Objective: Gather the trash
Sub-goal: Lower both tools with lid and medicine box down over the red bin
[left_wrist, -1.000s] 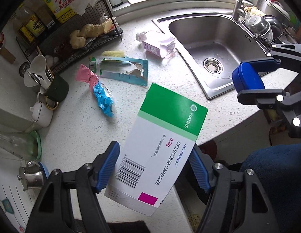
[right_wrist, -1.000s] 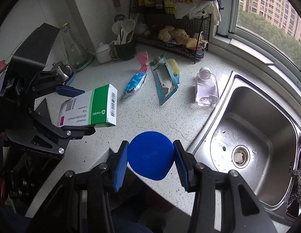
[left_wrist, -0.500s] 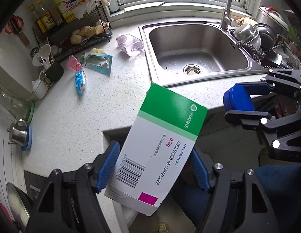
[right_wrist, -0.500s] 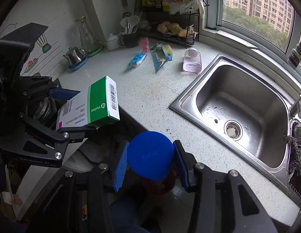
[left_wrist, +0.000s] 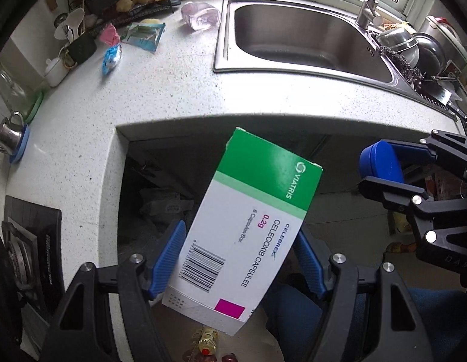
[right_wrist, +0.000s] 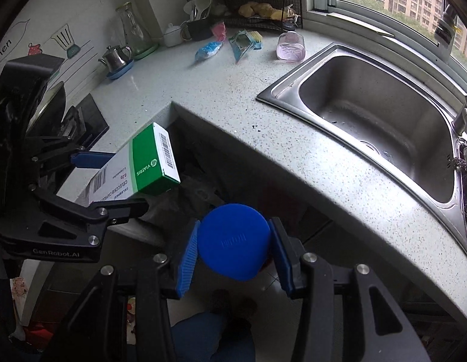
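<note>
Both grippers now hang past the surface (left_wrist: 179,96) edge, medicine box (left_wrist: 248,226) and blue cap (right_wrist: 233,246) over the dark space below.

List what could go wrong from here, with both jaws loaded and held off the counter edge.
The medicine box is gripped askew near one end in the left gripper, so it may pivot and fall. The smooth, rounded blue cap could slip from the right gripper. No bin is clearly visible below, so either drop could miss.

Two wrist fisheyes, steeply downward off the counter's (left_wrist: 179,96) edge — sink (right_wrist: 375,111) shared.
</note>
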The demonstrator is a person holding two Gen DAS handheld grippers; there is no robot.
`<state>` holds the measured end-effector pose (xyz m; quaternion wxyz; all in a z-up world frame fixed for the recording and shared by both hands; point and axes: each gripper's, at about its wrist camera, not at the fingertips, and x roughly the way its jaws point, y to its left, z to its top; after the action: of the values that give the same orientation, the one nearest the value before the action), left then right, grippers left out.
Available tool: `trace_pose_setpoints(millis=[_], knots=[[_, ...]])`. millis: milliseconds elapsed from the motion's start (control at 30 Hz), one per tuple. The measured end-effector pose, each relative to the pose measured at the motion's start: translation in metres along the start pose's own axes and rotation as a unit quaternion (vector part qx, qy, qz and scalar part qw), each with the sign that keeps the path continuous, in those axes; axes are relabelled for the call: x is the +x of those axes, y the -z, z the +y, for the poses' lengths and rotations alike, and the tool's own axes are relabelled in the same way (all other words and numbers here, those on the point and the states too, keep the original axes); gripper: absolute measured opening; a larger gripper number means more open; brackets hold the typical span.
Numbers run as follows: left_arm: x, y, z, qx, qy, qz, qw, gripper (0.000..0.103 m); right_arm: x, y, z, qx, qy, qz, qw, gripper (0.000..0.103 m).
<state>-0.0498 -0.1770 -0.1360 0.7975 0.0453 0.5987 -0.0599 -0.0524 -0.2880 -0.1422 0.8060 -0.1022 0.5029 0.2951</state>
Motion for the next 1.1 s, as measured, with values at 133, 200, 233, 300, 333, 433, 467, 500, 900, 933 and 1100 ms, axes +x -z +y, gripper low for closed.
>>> trace_pose_setpoints(millis=[133, 200, 233, 300, 333, 433, 467, 500, 900, 933, 1100], knots=[[0.038, 0.011, -0.001, -0.016, 0.007, 0.028, 0.9995, 0.070, 0.022, 0.015, -0.009, 0.011, -0.008, 0.017, 1.000, 0.043], [0.058, 0.015, -0.002, -0.020, 0.009, 0.036, 0.9991, 0.070, 0.035, 0.022, -0.013, 0.016, -0.008, 0.032, 0.999, 0.043], [0.068, 0.017, -0.001, -0.022, 0.013, 0.039, 0.9989, 0.070, 0.042, 0.026, -0.016, 0.021, -0.009, 0.039, 0.999, 0.043], [0.090, 0.022, 0.000, -0.025, 0.024, 0.044, 0.9984, 0.070, 0.059, 0.030, -0.018, 0.025, -0.006, 0.053, 0.998, 0.043], [0.102, 0.024, 0.000, -0.027, 0.029, 0.048, 0.9981, 0.070, 0.067, 0.032, -0.019, 0.022, 0.000, 0.055, 0.998, 0.043], [0.138, 0.030, 0.002, -0.031, 0.044, 0.059, 0.9968, 0.070, 0.092, 0.041, -0.021, 0.016, 0.006, 0.063, 0.998, 0.043], [0.150, 0.032, 0.004, -0.036, 0.050, 0.059, 0.9964, 0.070, 0.101, 0.043, -0.023, 0.017, 0.006, 0.067, 0.998, 0.043], [0.161, 0.034, 0.006, -0.041, 0.057, 0.057, 0.9959, 0.070, 0.111, 0.044, -0.025, 0.020, 0.006, 0.071, 0.997, 0.043], [0.299, 0.053, 0.015, -0.055, 0.084, 0.068, 0.9926, 0.070, 0.230, 0.080, -0.039, 0.029, 0.001, 0.113, 0.993, 0.043], [0.309, 0.053, 0.011, -0.049, 0.081, 0.070, 0.9930, 0.070, 0.239, 0.083, -0.040, 0.027, 0.002, 0.114, 0.993, 0.043], [0.349, 0.061, 0.009, -0.034, 0.086, 0.078, 0.9927, 0.070, 0.279, 0.098, -0.044, 0.034, 0.004, 0.131, 0.991, 0.043]])
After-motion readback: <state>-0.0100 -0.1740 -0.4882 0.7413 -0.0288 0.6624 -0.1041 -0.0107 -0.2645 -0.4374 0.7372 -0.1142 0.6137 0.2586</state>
